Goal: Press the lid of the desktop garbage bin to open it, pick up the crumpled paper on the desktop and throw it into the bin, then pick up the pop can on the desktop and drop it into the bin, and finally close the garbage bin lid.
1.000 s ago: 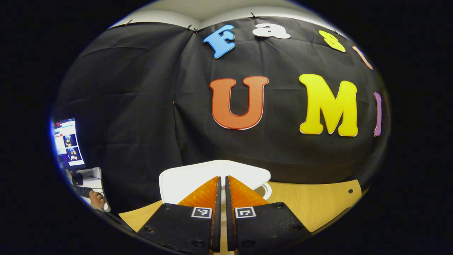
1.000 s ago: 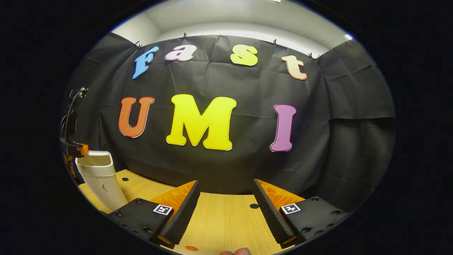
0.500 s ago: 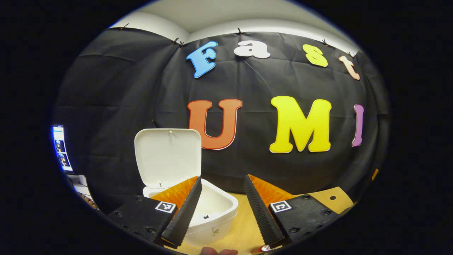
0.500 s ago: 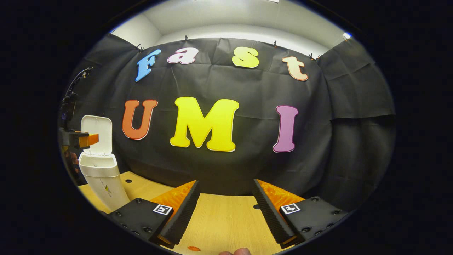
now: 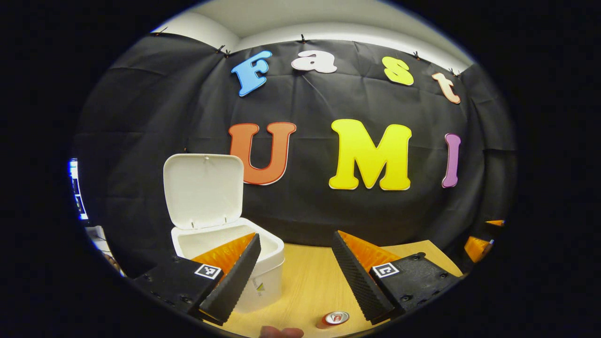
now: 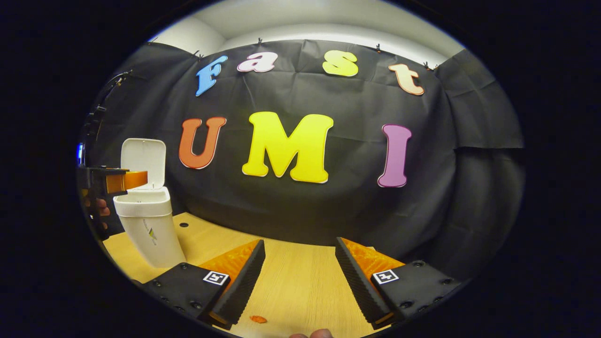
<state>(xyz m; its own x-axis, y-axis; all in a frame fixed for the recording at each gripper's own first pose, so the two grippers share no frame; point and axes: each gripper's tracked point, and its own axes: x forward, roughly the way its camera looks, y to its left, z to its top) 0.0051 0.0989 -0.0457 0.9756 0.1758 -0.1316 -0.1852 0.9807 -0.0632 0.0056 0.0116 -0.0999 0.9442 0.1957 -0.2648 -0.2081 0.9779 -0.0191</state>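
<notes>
At the far left of the left gripper view a sliver of a lit screen (image 5: 74, 188) peeks past the black cloth wall (image 5: 357, 211). Next comes the white garbage bin (image 5: 263, 286), standing upright on the wooden desktop (image 5: 310, 281), its long axis vertical and its body narrowing toward the base. Its lid (image 5: 203, 190) is swung up on the rear hinge and stands nearly vertical, inner face toward the camera, so the mouth of the bin points straight up and is uncovered. The left gripper (image 5: 296, 270) hangs just in front of the bin with its fingers spread wide and nothing between them; its left finger overlaps the bin's near rim in the picture, though I cannot tell whether it touches. Below the gap, at the lower edge, the pop can (image 5: 334, 318) stands on the desktop with its silver top facing up, just beside the right finger. A fingertip (image 5: 281, 332) shows at the bottom edge.

In the right gripper view the bin (image 6: 150, 225) stands far left, lid (image 6: 143, 162) raised, with the left gripper (image 6: 122, 180) level with its rim. The right gripper (image 6: 299, 272) is released, fingers apart over bare desktop (image 6: 291, 281), well apart from the bin. A small orange scrap (image 6: 257, 319) lies near its left finger.
</notes>
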